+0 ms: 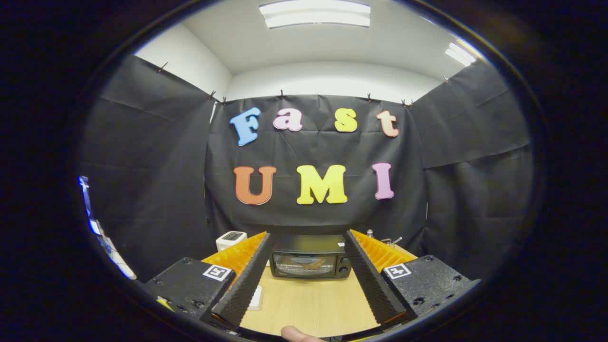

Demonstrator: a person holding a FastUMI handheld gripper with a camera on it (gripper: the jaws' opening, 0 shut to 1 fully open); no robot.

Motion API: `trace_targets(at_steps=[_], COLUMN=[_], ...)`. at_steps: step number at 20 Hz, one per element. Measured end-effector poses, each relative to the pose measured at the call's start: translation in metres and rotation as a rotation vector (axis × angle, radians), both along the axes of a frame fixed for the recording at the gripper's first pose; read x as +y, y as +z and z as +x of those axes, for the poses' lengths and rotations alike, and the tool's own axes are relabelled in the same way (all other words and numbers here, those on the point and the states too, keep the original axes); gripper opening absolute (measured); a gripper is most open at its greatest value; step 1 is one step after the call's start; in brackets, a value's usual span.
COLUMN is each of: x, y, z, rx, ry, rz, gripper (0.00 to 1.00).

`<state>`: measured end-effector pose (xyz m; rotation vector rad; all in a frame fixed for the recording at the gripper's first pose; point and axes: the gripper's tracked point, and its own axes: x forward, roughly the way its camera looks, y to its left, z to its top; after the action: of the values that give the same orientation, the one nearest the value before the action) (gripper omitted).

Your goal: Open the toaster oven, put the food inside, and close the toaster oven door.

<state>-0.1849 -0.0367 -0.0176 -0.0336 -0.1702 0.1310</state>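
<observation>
Now: gripper [308, 237] wide open, holding nothing | toaster oven [310, 257] beyond the fingers, door shut | sits on wooden table [311, 304] | small white box [231, 240] beside it

black toaster oven [309, 256] upright on table, door closed

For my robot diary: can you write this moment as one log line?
stage: approach | gripper: open, holds nothing | toaster oven: beyond fingers, door shut | table: bare wood between fingers
</observation>
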Motion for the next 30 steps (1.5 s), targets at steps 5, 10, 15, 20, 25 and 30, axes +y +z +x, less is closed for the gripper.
trace_targets(at_steps=[5,10,15,20,25,30], x=[-0.021,-0.019,-0.008,-0.005,-0.006,-0.006], y=[-0.011,-0.013,-0.017,-0.021,-0.02,-0.024], z=[0.009,0.01,0.008,0.009,0.009,0.01], rx=[0.039,0.039,0.045,0.057,0.05,0.059], ry=[-0.024,-0.012,0.023,0.028,0.022,0.03], rz=[0.035,0.023,0.006,-0.004,-0.004,-0.007], gripper=[1.0,1.0,1.0,1.0,1.0,1.0])
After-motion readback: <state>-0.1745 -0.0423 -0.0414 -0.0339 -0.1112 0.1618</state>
